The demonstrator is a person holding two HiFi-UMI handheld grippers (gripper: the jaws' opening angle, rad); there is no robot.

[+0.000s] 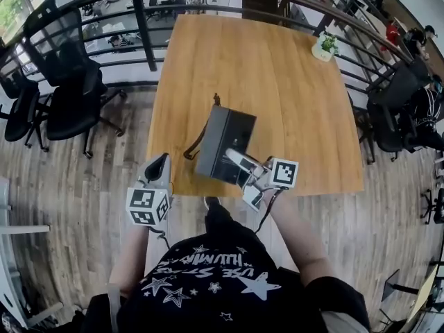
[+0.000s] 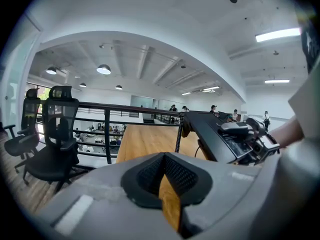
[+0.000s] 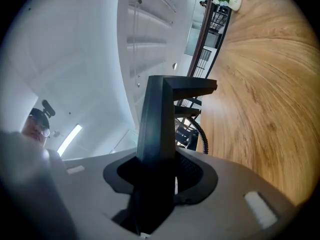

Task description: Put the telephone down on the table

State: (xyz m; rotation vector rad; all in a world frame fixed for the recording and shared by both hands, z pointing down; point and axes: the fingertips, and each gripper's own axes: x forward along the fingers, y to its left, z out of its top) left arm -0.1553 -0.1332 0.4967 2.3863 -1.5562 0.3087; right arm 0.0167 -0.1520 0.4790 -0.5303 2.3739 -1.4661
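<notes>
A black desk telephone (image 1: 222, 144) hangs tilted just above the near edge of the wooden table (image 1: 277, 68), with its dark coiled cord (image 1: 198, 144) dangling on its left side. My right gripper (image 1: 232, 159) is shut on the phone's near end. In the right gripper view the phone body (image 3: 157, 129) rises from between the jaws, and the table (image 3: 265, 84) lies to the right. My left gripper (image 1: 159, 164) stays off the table's near left corner with its jaws together and nothing in them. Its own view shows the phone (image 2: 220, 139) at the right.
A black railing (image 1: 146, 26) runs round the far and right sides of the table. A small potted plant (image 1: 324, 46) stands at the table's far right corner. Black office chairs (image 1: 69, 96) stand on the wooden floor at left, and more chairs (image 1: 402, 109) at right.
</notes>
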